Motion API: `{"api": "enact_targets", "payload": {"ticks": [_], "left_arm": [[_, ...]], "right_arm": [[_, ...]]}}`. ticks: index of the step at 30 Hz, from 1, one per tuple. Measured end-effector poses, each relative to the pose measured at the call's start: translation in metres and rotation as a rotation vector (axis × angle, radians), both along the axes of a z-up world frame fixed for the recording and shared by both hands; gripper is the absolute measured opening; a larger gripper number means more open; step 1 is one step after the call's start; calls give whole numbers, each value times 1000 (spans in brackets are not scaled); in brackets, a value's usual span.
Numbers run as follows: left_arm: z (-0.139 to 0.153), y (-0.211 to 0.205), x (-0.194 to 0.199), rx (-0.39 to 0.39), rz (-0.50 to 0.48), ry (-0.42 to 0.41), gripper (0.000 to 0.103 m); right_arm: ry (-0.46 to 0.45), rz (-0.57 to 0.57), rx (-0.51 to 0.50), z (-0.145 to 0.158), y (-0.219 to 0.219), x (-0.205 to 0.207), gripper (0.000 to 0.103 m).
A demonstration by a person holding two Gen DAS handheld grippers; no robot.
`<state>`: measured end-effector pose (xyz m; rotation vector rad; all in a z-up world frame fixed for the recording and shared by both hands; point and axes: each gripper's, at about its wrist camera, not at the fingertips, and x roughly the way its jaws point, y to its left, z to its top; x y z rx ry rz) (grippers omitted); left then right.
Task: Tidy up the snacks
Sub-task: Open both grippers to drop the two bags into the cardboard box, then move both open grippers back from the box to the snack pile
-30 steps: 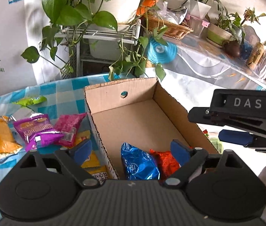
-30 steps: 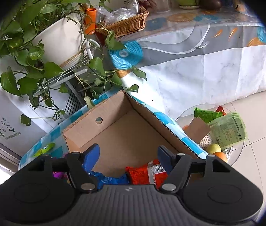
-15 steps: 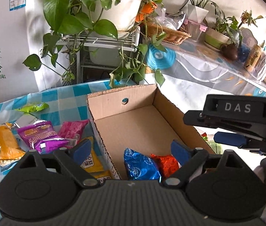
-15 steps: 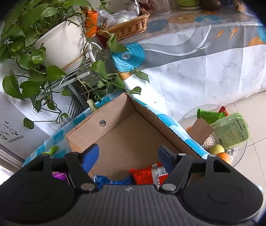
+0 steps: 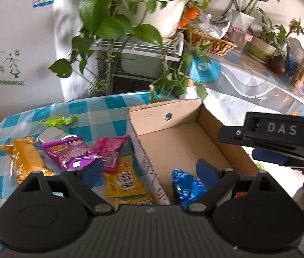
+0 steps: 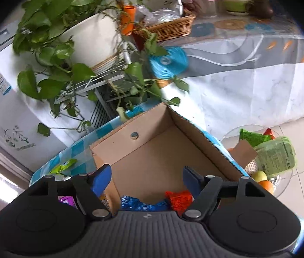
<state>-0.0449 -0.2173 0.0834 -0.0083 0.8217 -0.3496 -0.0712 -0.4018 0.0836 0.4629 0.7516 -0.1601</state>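
Cardboard box (image 5: 180, 142) sits open at centre frame on the blue-checked tablecloth (image 5: 100, 109). Inside, at its near end: blue snack packet (image 5: 186, 188) and orange-red packet (image 6: 179, 198), lying side by side.

Left gripper (image 5: 149, 173) hangs over the box's left wall, jaws wide apart, nothing between the pads. Right gripper (image 6: 146, 175) sits above the box's near end, jaws opening, nothing gripped; the two packets lie below it.

Still out on the cloth, left of the box: yellow packet (image 5: 124, 181) just beside the wall, pink packet (image 5: 111, 148), purple packet (image 5: 70, 152), orange packet (image 5: 26, 158), and green packet (image 5: 58, 120) farther up, apart from the rest.

Potted trailing plant (image 5: 130, 6) on a white rack in the upper frame.
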Motion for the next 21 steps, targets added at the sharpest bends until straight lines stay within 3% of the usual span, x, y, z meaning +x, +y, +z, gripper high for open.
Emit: {"api": "enact_targets", "payload": {"ticks": [8, 21], "left_arm": [[-5, 41, 12, 9, 58, 1, 93], [-19, 138, 46, 1, 234, 35, 93]], "right_arm": [[-18, 56, -13, 2, 15, 7, 80], [-45, 180, -42, 4, 53, 23, 80]]}}
